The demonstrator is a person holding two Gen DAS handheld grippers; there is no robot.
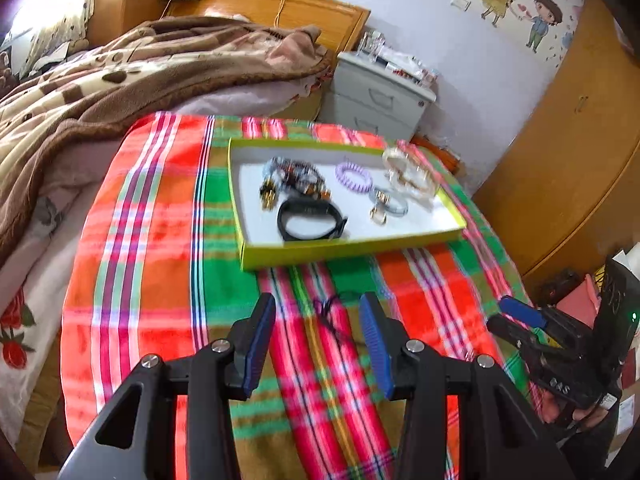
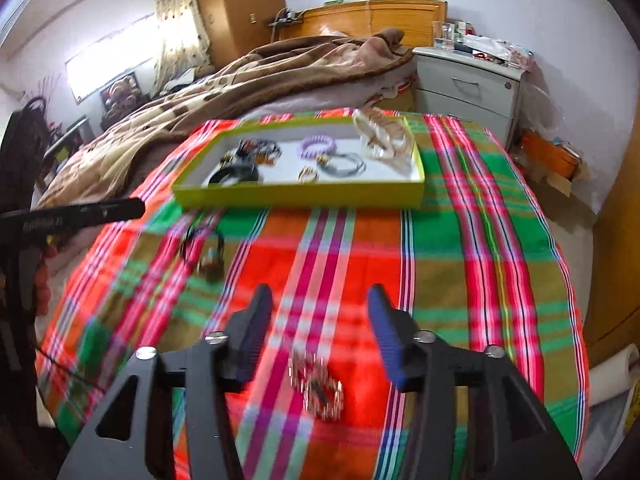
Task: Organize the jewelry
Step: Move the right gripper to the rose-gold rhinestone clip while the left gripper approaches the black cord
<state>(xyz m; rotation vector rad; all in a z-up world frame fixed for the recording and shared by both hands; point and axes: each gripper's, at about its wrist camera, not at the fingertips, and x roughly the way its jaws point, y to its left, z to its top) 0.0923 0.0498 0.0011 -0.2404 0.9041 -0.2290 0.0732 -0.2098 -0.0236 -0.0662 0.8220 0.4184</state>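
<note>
A yellow-green tray (image 1: 352, 246) (image 2: 300, 198) sits on the plaid cloth and holds several pieces: a black band (image 1: 310, 220), a purple coil bracelet (image 1: 354, 176) (image 2: 317, 145), pale bangles (image 1: 408, 172) (image 2: 380, 136) and a dark beaded bunch (image 1: 292, 176). My left gripper (image 1: 318, 320) is open above a dark cord necklace (image 1: 334, 314) (image 2: 204, 252) lying on the cloth. My right gripper (image 2: 318, 312) is open above a silver beaded bracelet (image 2: 318, 384) lying on the cloth. The right gripper also shows in the left wrist view (image 1: 520, 316).
The plaid cloth (image 1: 160, 240) covers a round table. A bed with a brown blanket (image 1: 120, 80) lies at the left. A grey nightstand (image 1: 380, 96) stands behind the table and a wooden wardrobe (image 1: 560, 140) at the right.
</note>
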